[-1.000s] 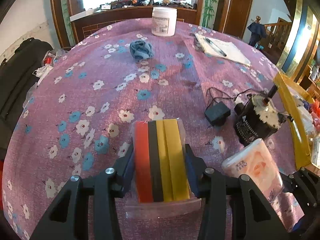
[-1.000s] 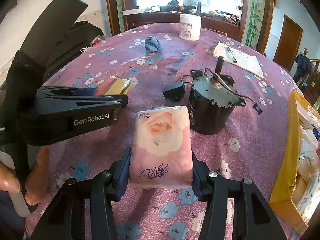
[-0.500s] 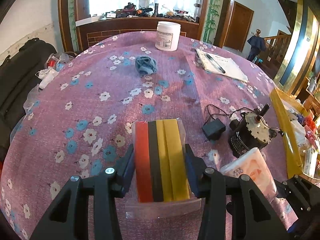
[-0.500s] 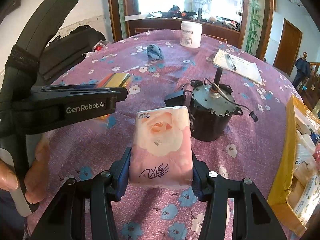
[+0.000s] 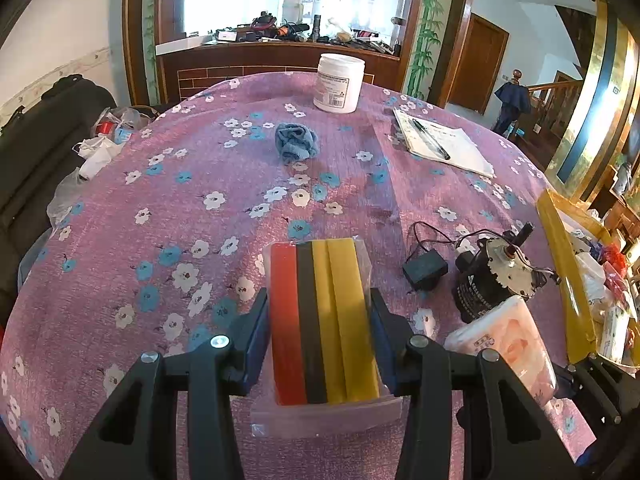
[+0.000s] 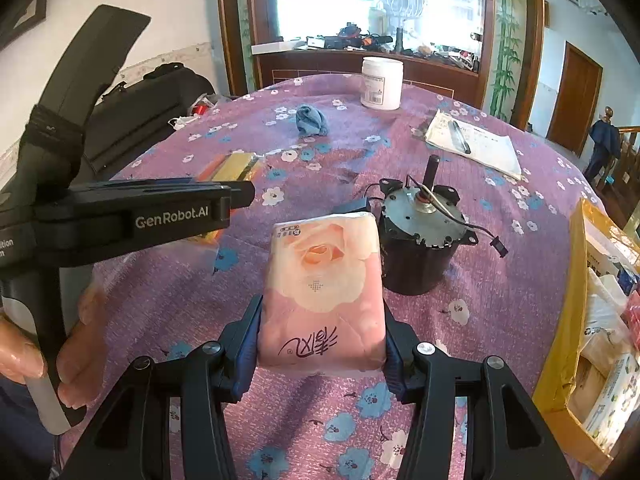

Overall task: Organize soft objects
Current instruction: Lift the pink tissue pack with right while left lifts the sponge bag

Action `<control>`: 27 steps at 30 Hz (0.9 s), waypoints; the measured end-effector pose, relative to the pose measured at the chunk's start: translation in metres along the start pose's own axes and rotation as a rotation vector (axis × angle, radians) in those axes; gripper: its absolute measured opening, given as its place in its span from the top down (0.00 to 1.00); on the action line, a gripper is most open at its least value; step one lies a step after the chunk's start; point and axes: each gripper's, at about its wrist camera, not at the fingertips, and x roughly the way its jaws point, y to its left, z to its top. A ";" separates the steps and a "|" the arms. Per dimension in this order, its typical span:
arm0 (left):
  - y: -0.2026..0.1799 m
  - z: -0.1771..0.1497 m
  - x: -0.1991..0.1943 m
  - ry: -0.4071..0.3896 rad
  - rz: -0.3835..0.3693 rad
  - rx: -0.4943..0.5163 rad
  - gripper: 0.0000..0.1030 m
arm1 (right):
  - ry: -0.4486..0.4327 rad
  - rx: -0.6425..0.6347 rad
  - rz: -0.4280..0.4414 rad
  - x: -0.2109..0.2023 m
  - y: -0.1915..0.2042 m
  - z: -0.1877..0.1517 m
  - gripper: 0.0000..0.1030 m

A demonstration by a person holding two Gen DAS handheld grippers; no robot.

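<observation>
A round table (image 5: pixel 132 240) under a purple flowered cloth carries the clutter. Far across it stands a white jar (image 5: pixel 340 83), with a crumpled blue cloth (image 5: pixel 297 142) nearer and a notepad (image 5: pixel 444 146) with a pen (image 5: pixel 431 143) lying on it to the right. A dark motor (image 6: pixel 418 248) stands upright with its shaft up and wires trailing; a small black adapter (image 5: pixel 425 271) lies just beside it. A yellow box (image 6: pixel 576 300) at the right edge holds white packets. Off the left edge sits a black bag (image 5: pixel 44 132).

The motor stands directly beyond the tissue pack (image 6: pixel 324 292), and touching or just behind its far corner; which, I cannot tell.

The left gripper (image 5: pixel 318 344) points down over the near table, its pads pressed on both sides of a sponge pack (image 5: pixel 322 320), strips of red, black and yellow in clear wrap. The right gripper (image 6: pixel 322 332) slants down likewise, clamped on the pink rose-printed tissue pack. Both packs appear raised off the cloth.

The right view alone shows the left gripper from the side, with the person's hand (image 6: pixel 48 356) round its handle, and the sponge pack sticking out past its tip. The left view alone shows the sponge strips face on, and the tissue pack at lower right with only a sliver of the right gripper.
</observation>
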 end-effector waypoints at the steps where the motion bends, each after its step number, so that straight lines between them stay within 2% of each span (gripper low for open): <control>1: 0.000 0.000 0.001 0.000 -0.002 0.000 0.57 | -0.002 0.001 0.001 -0.001 0.000 0.000 0.46; 15: 0.004 0.003 -0.014 -0.062 -0.012 -0.026 0.57 | -0.089 -0.004 0.032 -0.020 0.000 0.004 0.46; 18: 0.004 0.003 -0.016 -0.074 -0.016 -0.028 0.57 | -0.125 0.004 0.034 -0.028 -0.002 0.006 0.46; 27: 0.003 0.004 -0.018 -0.085 -0.001 -0.025 0.57 | -0.163 0.056 0.035 -0.036 -0.014 0.009 0.46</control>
